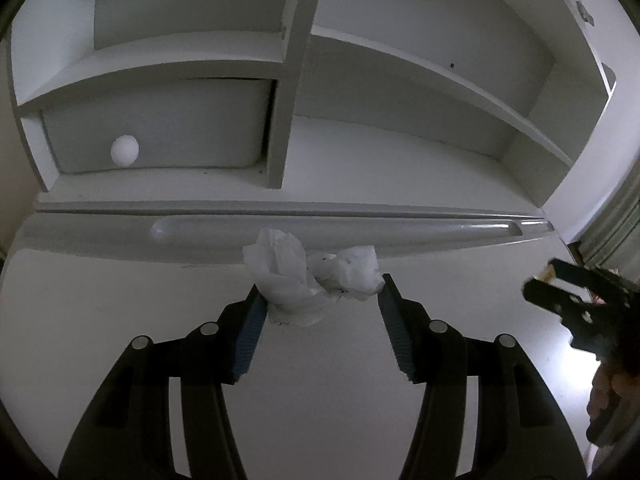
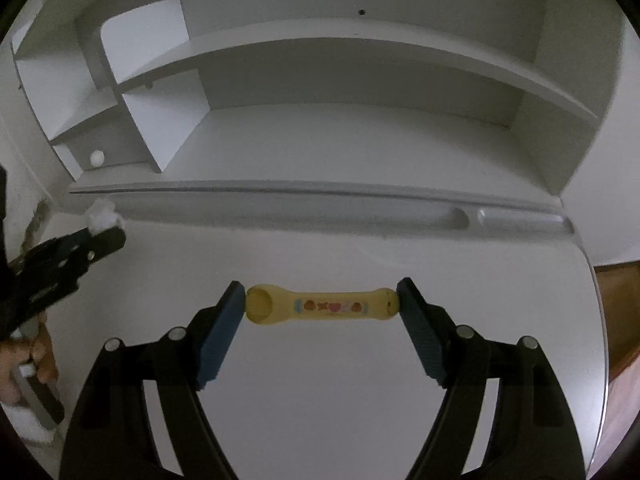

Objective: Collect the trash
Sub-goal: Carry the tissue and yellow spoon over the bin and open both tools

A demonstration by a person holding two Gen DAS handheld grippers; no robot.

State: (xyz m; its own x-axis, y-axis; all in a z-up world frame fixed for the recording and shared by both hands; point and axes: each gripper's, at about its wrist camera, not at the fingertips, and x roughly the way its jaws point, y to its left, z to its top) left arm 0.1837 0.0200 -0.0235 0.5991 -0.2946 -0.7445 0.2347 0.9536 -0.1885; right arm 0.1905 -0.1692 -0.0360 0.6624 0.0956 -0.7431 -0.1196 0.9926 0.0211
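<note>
While both tongs hang over the pale grey desktop (image 1: pixel 100 320), each one has a piece of trash between its blue ribbed pads. The left gripper (image 1: pixel 320 294) holds a crumpled wad of white tissue paper (image 1: pixel 312 276) at a middling width: the left pad presses into the lower part of the wad and the right pad touches its far edge, so the paper bridges the gap between the fingertips. The wad sits just in front of the long shallow groove (image 1: pixel 400 232) that runs along the back of the desktop. In the right wrist view the same gripper (image 2: pixel 105 229) shows at the left edge with the white tissue (image 2: pixel 102 216) at its tips, and a person's hand (image 2: pixel 28 360) grips its handle below.

The right gripper (image 2: pixel 321 300) stands wide, closed lengthwise on a yellow plastic tube-shaped wrapper (image 2: pixel 322 305) printed with small orange and pink shapes; each pad bears on one end of it, and it lies level across the gap above the bare desktop. From the left wrist view that gripper (image 1: pixel 552 280) shows dark at the right edge, a bit of yellow visible at its tip.

Behind the desk rises a white shelf unit (image 1: pixel 296 80) with open compartments. A small white ball (image 1: pixel 125 151) rests in the lower left compartment, well apart from both grippers.
</note>
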